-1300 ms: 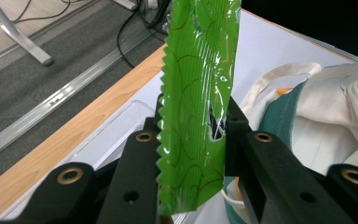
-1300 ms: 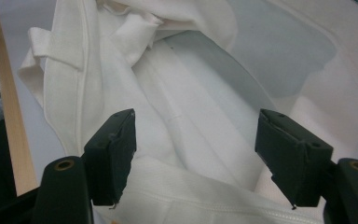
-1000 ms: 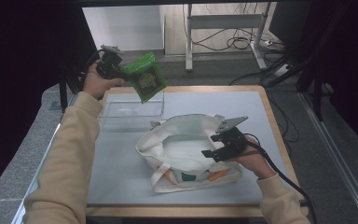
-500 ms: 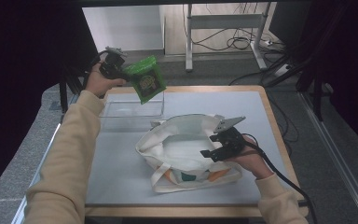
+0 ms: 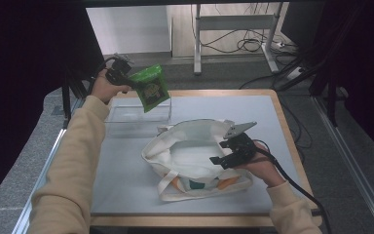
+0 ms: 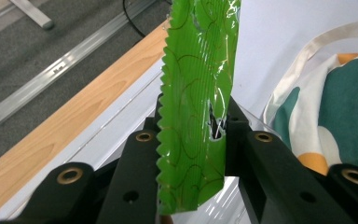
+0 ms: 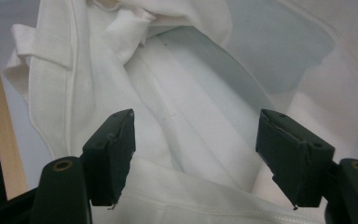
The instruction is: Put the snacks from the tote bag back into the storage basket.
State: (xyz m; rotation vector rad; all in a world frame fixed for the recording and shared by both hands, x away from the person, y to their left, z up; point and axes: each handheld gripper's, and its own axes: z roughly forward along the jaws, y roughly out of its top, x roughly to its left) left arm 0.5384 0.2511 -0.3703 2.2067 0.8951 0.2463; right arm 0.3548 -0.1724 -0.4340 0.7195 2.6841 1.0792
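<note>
Left gripper (image 5: 126,80): at the far left, above the far-left table corner, jaws clamped on the near edge of the green snack packet (image 5: 150,87).
Green snack packet: held up in the air, tilted, hanging over the clear plastic box (image 5: 139,113).
Right gripper (image 5: 224,155): at the right rim of the white tote bag (image 5: 195,156), jaws spread wide (image 7: 193,154), gripping nothing.
White tote bag: lies mid-table with its mouth gaping, just near of the box.
Table (image 5: 126,170): pale blue top, wooden edge.

- Sleeves (image 5: 73,165): long, beige, on both arms.
- Left hand-held gripper (image 5: 126,82): black body, black jaws with brass-ringed screw holes.
- Right hand-held gripper (image 5: 220,161): black, grey three-cornered plate, trailing black cable.
</note>
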